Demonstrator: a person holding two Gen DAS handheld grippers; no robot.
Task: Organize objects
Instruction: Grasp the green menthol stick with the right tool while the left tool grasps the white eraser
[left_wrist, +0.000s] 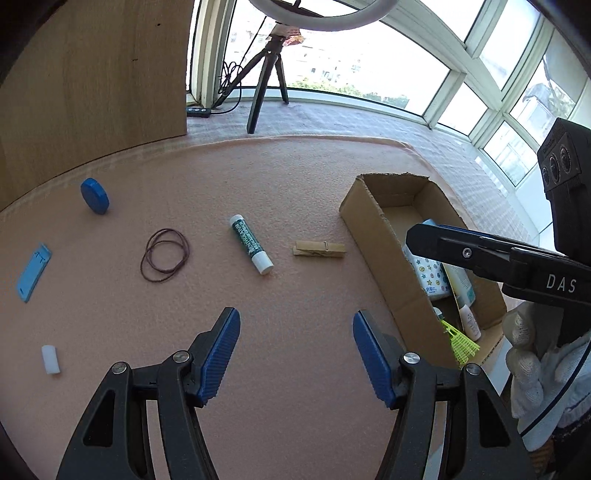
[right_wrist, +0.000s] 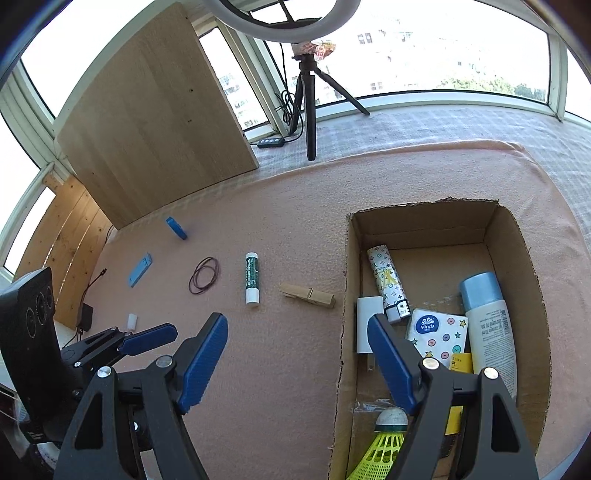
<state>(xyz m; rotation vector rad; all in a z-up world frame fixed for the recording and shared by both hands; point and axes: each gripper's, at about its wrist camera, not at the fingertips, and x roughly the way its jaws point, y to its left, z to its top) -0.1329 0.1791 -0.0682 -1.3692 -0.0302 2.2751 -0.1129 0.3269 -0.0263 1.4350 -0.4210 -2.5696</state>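
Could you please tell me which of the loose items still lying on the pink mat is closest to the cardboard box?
The wooden clothespin: it lies just left of the cardboard box. The glue stick and rubber bands lie progressively farther left.

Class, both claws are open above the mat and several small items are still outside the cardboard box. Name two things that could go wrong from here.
1. The rubber bands lie flat and thin on the soft mat; the left claw may pinch the mat or slip off them.
2. The glue stick is round and could roll away when nudged.
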